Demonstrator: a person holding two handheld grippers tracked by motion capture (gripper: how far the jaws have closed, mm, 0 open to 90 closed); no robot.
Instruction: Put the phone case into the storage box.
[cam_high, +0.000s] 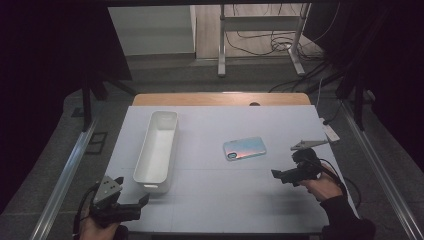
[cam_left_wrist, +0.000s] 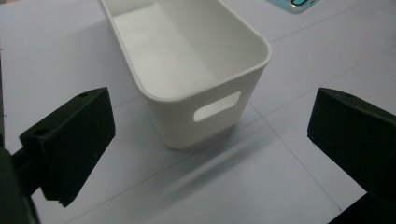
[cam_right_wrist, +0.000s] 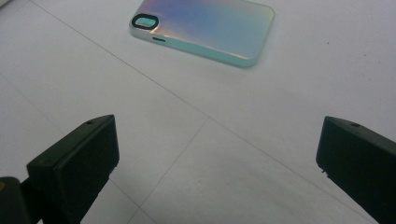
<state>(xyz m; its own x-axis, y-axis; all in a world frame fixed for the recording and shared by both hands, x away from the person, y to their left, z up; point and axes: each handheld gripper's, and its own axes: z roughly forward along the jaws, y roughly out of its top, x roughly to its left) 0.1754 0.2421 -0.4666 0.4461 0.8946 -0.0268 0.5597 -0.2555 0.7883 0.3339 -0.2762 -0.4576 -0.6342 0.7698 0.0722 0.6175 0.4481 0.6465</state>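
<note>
Both grippers' fingers (cam_right_wrist: 74, 163) wide apart, empty, off the table (cam_high: 240, 200).

- A white table (cam_high: 240, 200) has a brown wooden edge (cam_high: 220, 98) at the far side.
- The floor (cam_high: 240, 80) is grey.
- Black cables (cam_high: 260, 45) lie by metal legs (cam_high: 221, 45).
- Dark curtains (cam_high: 45, 65) hang at both sides.

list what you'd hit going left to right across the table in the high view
left gripper → white bin → phone case → right gripper
</note>
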